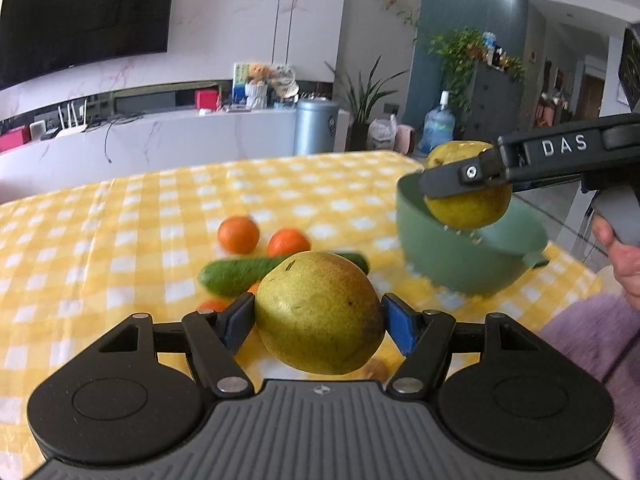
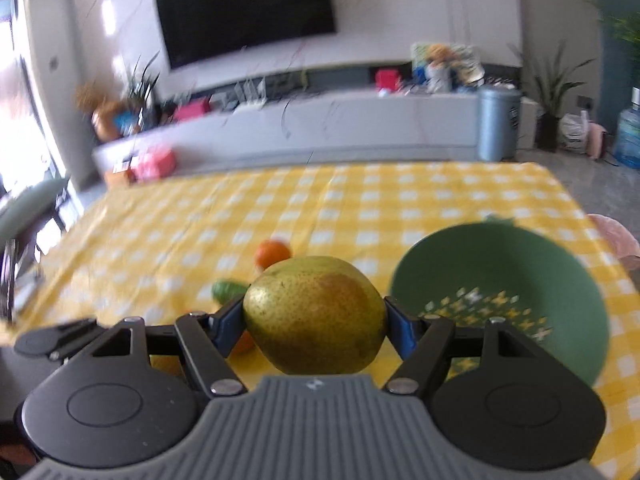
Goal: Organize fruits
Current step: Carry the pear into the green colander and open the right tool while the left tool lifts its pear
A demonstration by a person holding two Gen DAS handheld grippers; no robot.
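Note:
My left gripper is shut on a yellow-green pear, held above the checked tablecloth. My right gripper is shut on a second pear; in the left wrist view that pear hangs over the green colander bowl, with the right gripper's black finger across it. The bowl has nothing in it and sits at the right. Two oranges and a cucumber lie on the table beyond the left pear. Another orange piece peeks out beside the left finger.
The yellow-and-white checked tablecloth covers the table, whose far edge drops to the floor. A hand and a purple sleeve are at the right. A TV wall and a white counter stand behind.

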